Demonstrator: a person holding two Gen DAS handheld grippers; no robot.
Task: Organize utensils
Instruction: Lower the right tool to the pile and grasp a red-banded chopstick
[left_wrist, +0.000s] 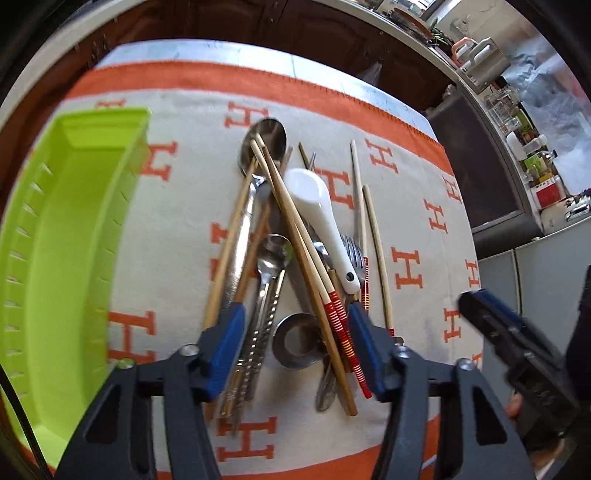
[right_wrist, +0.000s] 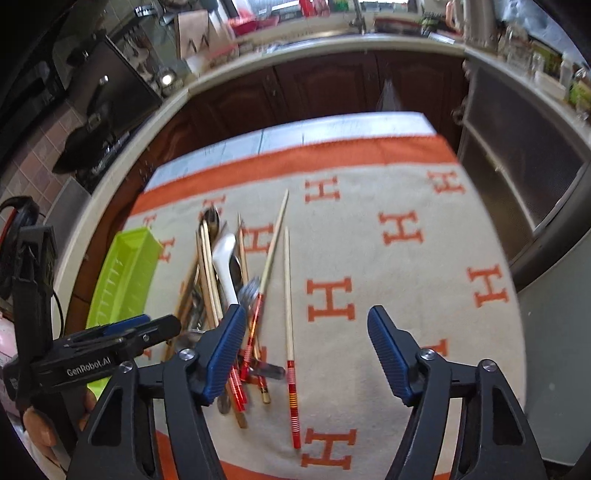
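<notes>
Utensil pile (left_wrist: 291, 258) lies mid-cloth (left_wrist: 413, 206) on the tabletop, green tray (left_wrist: 55, 240) at its 9 o'clock; left gripper (left_wrist: 295, 314) hovers over the near end, fingers spread and holding nothing, and right gripper (right_wrist: 306, 325) likewise released at the pile's 3 o'clock. Judgement: steel spoons stiff, slick and heavier, white ceramic spoon (left_wrist: 317, 206) chip-prone, chopsticks light and prone to roll. Best hold: across a handle mid-shaft, starting with the stray chopstick (right_wrist: 289, 314).

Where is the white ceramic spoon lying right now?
In the left wrist view, the white ceramic spoon lies on top of the utensil pile, bowl pointing away, right of the crossed chopsticks and well right of the green tray.
</notes>
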